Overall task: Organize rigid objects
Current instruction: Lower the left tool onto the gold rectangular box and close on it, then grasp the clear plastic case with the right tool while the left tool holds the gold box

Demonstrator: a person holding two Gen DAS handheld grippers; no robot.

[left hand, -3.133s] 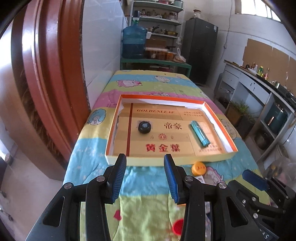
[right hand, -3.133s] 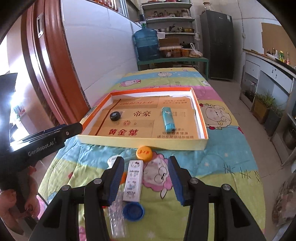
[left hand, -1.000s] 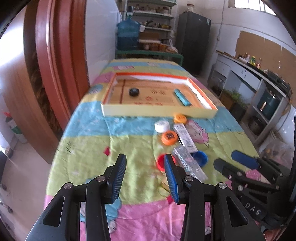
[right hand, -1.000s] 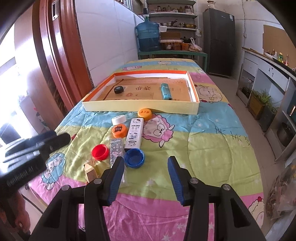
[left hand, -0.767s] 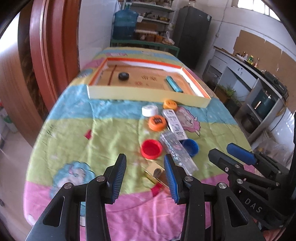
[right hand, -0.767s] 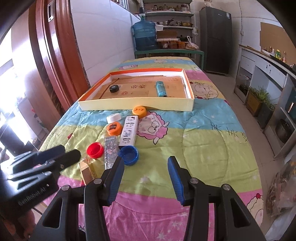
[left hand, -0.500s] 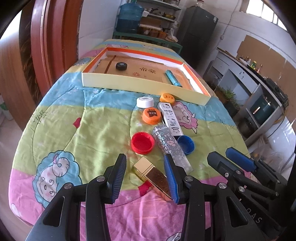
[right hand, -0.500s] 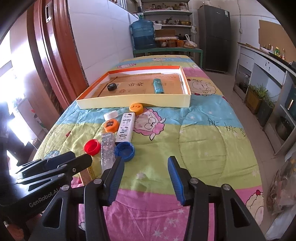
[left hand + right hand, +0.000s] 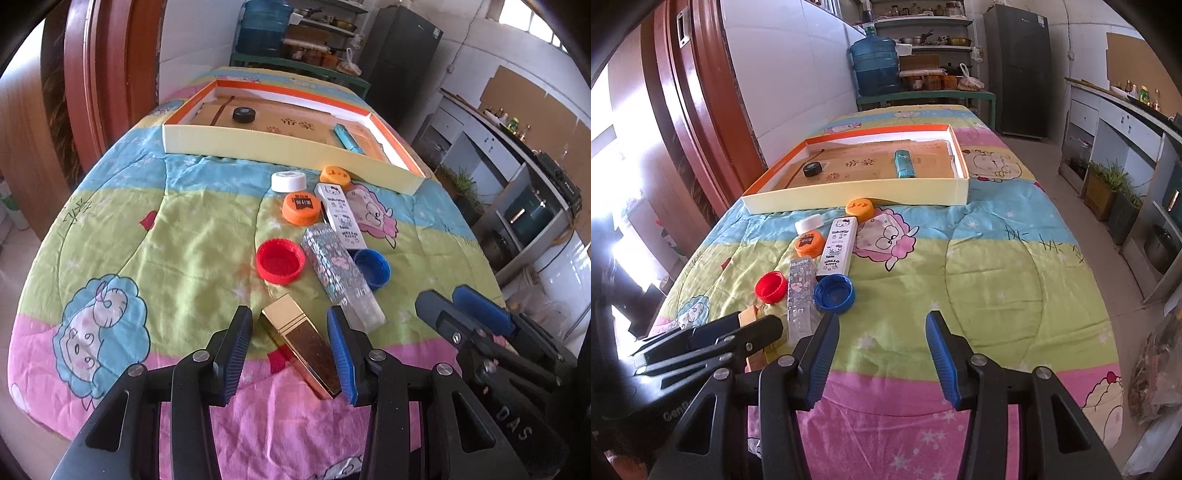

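The left gripper (image 9: 290,343) hangs over the near edge of the quilt-covered table (image 9: 110,229), jaws parted either side of a gold case (image 9: 299,341) but not pressing on it. The right gripper (image 9: 882,347) waits apart, unclenched and empty. Caps and slim boxes lie loose mid-table: a red cap (image 9: 280,260), a blue cap (image 9: 371,267) and a glitter box (image 9: 338,275) just beyond the case. The tray (image 9: 280,147) at the far end already holds a black cap (image 9: 243,114) and a teal lighter (image 9: 347,138). The risk: the case lies askew to the jaws, so a pinch may twist the slick metal out, or nudge the glitter box beside it.
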